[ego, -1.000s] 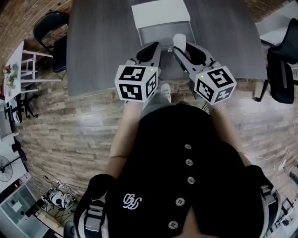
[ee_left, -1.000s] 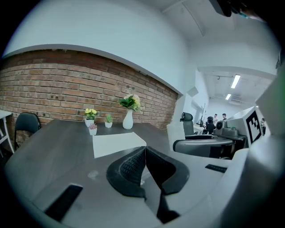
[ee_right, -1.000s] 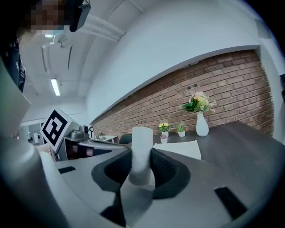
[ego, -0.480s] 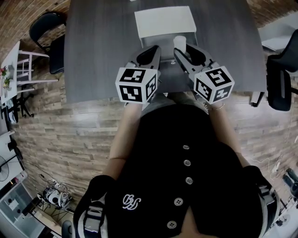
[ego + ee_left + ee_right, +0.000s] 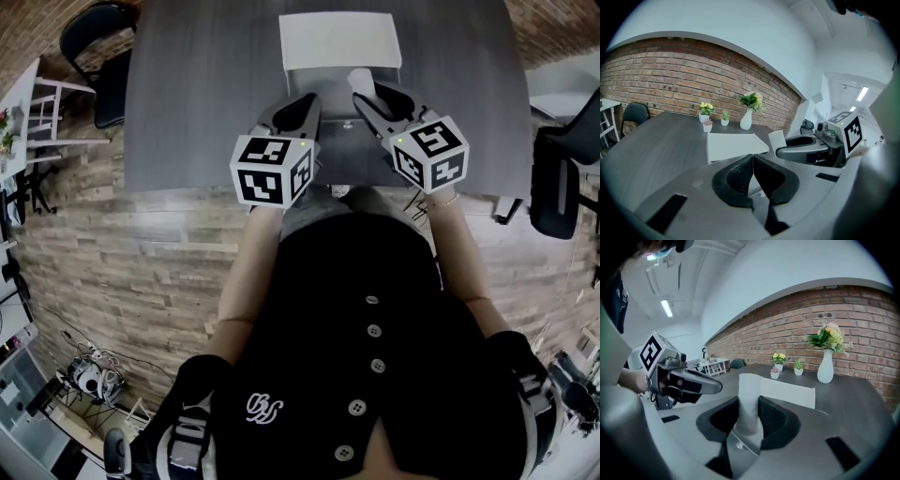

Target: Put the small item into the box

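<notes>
A small white item stands upright between the pads of my right gripper, which is shut on it. It hangs at the near edge of the white box, whose grey open part lies just in front of both grippers. In the right gripper view the box shows right behind the item. My left gripper is shut on nothing, beside the right one, its tips by the box's near left side. The left gripper view shows the box lid ahead and the held item at its right.
The box lies on a dark grey table. At the far end stand a white vase with flowers and small potted plants. Black chairs flank the table, and a brick wall stands behind.
Both grippers and the held white item have moved forward toward the box. The box now sits closer in front of them in the head view.
</notes>
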Tool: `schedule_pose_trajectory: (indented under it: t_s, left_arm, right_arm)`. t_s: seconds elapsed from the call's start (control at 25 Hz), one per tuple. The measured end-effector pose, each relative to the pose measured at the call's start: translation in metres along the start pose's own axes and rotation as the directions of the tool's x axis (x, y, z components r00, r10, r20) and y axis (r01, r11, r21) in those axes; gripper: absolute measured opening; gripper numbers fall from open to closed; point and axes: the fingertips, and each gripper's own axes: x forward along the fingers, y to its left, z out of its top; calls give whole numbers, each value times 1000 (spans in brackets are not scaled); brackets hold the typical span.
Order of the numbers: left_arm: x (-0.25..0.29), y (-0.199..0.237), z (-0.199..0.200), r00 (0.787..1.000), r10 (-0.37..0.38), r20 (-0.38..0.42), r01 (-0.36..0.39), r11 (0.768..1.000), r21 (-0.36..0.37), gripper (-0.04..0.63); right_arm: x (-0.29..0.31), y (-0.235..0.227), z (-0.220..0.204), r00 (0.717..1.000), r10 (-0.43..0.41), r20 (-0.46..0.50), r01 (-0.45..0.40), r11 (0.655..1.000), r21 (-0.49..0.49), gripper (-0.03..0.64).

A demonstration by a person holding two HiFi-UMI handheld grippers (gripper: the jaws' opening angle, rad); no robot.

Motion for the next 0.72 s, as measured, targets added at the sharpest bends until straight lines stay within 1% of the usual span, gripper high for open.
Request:
schedule_pose_trajectory:
  t_s: [0.12, 0.28, 0.36, 0.44, 0.52, 0.6, 0.72]
  left_arm:
    - [2, 5, -7, 1000, 10, 0, -10, 1000, -25, 14]
    - [1, 9, -17, 1000, 31, 3, -31, 997, -66, 15]
    - [1, 13, -21, 999, 32, 5, -32, 996, -78, 14]
    - [2, 16, -26, 1000, 24, 0, -23, 996, -86, 14]
    - [4, 18, -32, 1000, 16, -22, -18, 997, -79, 14]
    - [7, 20, -37, 999, 17, -46, -20, 998, -67, 14]
    - [8, 22, -41, 998, 14, -54, -18, 997, -77, 14]
  right_arm:
    - [13, -2, -12, 994, 39, -107, -51, 993, -109, 130]
    - [26, -9, -33, 962, 52, -268, -116, 967, -226, 130]
    - [36, -13, -44, 940, 54, -337, -148, 954, -260, 130]
    - [48, -15, -56, 916, 70, -394, -187, 945, -268, 131]
    - [59, -17, -67, 892, 80, -444, -219, 937, -271, 132]
    - [70, -19, -79, 863, 79, -498, -249, 925, -286, 132]
    - [81, -20, -98, 817, 75, -572, -299, 903, -308, 133]
